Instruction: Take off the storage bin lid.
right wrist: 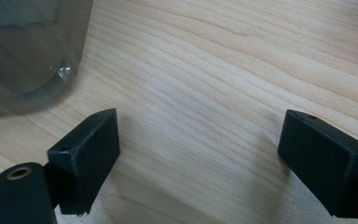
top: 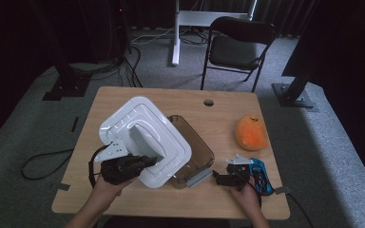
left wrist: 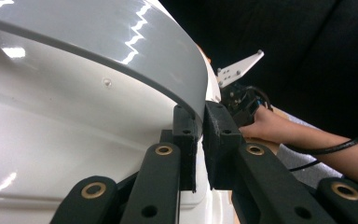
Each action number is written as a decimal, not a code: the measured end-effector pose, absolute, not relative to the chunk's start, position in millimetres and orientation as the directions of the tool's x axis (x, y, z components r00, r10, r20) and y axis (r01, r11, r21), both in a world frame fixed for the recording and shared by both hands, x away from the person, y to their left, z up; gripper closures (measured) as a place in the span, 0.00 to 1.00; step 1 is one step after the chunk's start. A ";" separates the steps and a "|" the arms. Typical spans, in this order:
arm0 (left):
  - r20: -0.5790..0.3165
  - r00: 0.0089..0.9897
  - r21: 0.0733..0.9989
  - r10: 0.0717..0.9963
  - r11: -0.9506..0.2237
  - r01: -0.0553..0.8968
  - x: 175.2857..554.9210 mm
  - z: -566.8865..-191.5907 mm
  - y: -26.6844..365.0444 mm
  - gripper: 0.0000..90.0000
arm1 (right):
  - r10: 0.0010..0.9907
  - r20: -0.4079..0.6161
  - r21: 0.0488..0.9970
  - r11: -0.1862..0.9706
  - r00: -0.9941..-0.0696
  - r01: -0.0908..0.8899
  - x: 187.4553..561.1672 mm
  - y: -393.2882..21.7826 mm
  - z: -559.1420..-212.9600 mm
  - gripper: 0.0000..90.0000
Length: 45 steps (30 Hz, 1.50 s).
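Dim room, wooden table (top: pixel 228 118). My left gripper (left wrist: pixel 199 140) pinches the white lid's (top: pixel 145 140) handle above the brown container (top: pixel 192 152); right gripper (right wrist: pixel 200 158) gapes beside it. The thin pinch may let the lid twist free.

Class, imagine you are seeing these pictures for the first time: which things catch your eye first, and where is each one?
The big white lid stands out first, tilted over the clear brown container at the middle of the table; the left gripper is clamped on its grey handle. Next comes the orange plush toy near the table's right edge. The right gripper rests open on bare wood beside the container.
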<state>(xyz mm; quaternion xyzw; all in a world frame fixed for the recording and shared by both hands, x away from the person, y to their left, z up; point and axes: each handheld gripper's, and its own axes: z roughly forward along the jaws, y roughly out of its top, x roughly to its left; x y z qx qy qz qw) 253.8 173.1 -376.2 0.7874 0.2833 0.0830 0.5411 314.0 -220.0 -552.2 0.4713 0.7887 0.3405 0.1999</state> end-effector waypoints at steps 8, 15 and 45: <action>-0.175 0.813 0.889 0.556 -0.265 0.372 246.4 -383.7 190.7 0.94 | 0.880 0.006 0.726 0.323 -0.475 0.607 314.1 -219.9 -552.2 0.13; -0.184 0.801 0.881 0.570 -0.265 0.391 243.5 -390.8 205.0 0.94 | 0.881 0.005 0.726 0.322 -0.473 0.608 314.4 -219.7 -552.2 0.13; -0.245 0.813 0.869 0.529 -0.253 0.426 236.4 -425.2 254.3 0.94 | 0.881 0.004 0.726 0.322 -0.473 0.607 314.5 -219.7 -552.3 0.13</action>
